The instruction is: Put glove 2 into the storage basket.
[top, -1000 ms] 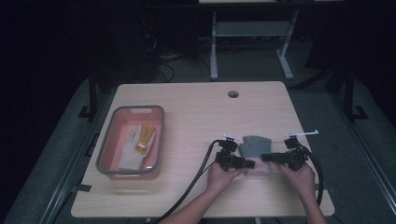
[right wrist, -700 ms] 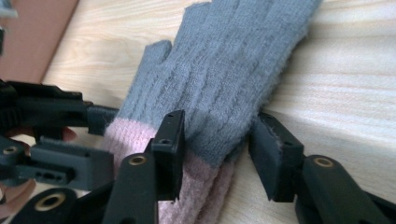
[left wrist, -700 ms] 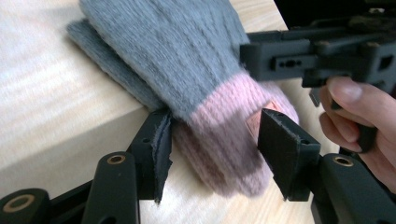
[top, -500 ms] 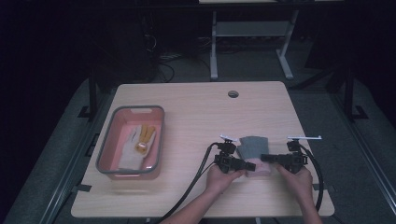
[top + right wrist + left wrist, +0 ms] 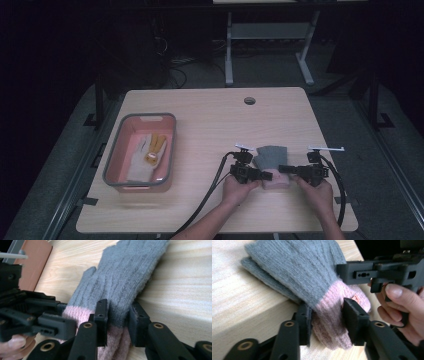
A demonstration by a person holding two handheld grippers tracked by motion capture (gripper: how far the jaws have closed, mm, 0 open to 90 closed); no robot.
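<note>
high view first: we've got a grey knit glove with a pink cuff [image 5: 271, 165] lying on the wooden table [image 5: 210, 125], near the front edge on the right half. its long axis runs front to back, fingers pointing away from the person, cuff toward them.

left gripper [image 5: 264, 175] comes at the cuff from the left and right gripper [image 5: 281, 169] from the right, both held about level, tips facing each other, one hand wrapped round each body.

left gripper view gives us what the overhead can't: its jaws have just been closing and now pinch the pink cuff [image 5: 329, 320], fabric bunched between the pads, with a small orange tag on it. right gripper view shows its jaws, also just closing, clamped on the glove [image 5: 125, 285] right where grey meets pink.

overhead adds a pink bin [image 5: 120, 150] well off to the left.
</note>
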